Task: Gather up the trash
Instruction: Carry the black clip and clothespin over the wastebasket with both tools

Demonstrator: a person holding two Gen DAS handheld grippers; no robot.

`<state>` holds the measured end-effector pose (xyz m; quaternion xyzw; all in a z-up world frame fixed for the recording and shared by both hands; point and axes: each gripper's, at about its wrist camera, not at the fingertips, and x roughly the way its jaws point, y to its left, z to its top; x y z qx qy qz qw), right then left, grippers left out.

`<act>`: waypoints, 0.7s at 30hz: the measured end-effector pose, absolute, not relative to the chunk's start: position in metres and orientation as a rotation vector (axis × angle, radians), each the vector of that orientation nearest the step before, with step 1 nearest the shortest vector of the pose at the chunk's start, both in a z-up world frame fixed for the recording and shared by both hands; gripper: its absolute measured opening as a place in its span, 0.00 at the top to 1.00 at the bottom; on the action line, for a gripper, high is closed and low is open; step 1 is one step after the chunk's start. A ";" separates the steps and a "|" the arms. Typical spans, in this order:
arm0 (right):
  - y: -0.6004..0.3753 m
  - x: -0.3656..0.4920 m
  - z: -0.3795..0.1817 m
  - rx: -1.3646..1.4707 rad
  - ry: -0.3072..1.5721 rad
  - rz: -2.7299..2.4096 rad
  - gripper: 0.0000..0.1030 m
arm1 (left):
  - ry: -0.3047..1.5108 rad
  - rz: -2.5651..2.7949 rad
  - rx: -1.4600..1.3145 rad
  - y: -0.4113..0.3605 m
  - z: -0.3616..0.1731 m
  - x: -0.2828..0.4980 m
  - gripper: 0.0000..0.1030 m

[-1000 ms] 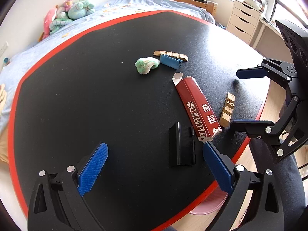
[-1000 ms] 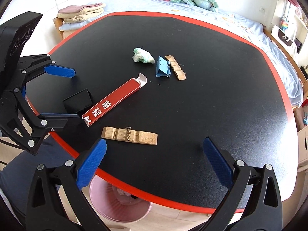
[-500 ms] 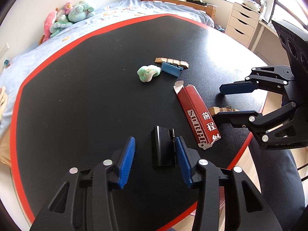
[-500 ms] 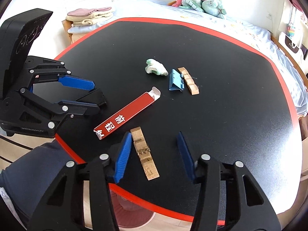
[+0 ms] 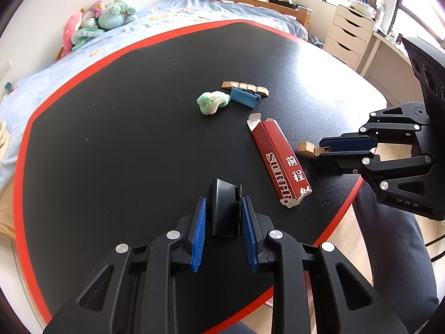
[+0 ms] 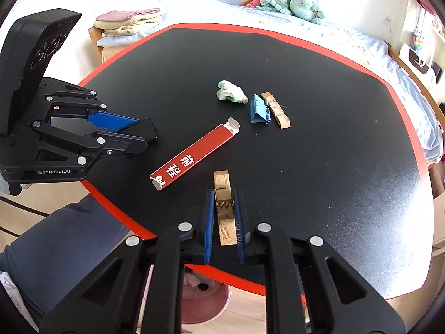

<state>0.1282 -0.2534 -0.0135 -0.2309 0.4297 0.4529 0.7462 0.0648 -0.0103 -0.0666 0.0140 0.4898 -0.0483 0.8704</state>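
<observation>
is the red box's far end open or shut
Open. The red box lies flat on the black table, and at its far end a white flap sticks out untucked. Contents cannot be seen.

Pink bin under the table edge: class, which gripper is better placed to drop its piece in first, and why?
Probably the right. The right gripper, shut on the wooden clip, sits at the table edge with the pink bin just below. The left gripper holds the black piece, no bin beneath in its view.

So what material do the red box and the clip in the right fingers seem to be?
Red box: probably thin cardboard, slightly glossy print; its torn end shows white.
Clip: looks like bare matte wood, pale and grainy, with a metal spring.
</observation>
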 end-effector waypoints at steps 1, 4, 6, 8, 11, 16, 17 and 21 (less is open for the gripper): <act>-0.255 0.128 -0.012 -0.499 0.939 0.986 0.87 | 1.025 -0.102 0.029 -0.009 -0.066 0.065 0.76; -0.259 0.127 -0.006 -0.485 0.939 0.976 0.87 | 1.025 -0.110 0.031 -0.010 -0.061 0.062 0.76; -0.264 0.126 -0.001 -0.473 0.938 0.971 0.87 | 1.020 -0.116 0.029 -0.011 -0.056 0.060 0.76; -0.269 0.125 0.004 -0.458 0.938 0.962 0.87 | 1.018 -0.123 0.030 -0.012 -0.052 0.057 0.76; -0.275 0.120 0.011 -0.439 0.932 0.952 0.87 | 1.010 -0.131 0.027 -0.015 -0.046 0.053 0.76; -0.289 0.112 0.021 -0.402 0.935 0.940 0.87 | 0.989 -0.163 0.029 -0.025 -0.035 0.042 0.76; -0.292 0.110 0.023 -0.397 0.934 0.937 0.87 | 0.984 -0.171 0.030 -0.028 -0.032 0.039 0.76; -0.304 0.095 0.029 -0.380 0.925 0.937 0.87 | 0.975 -0.198 0.033 -0.039 -0.029 0.027 0.76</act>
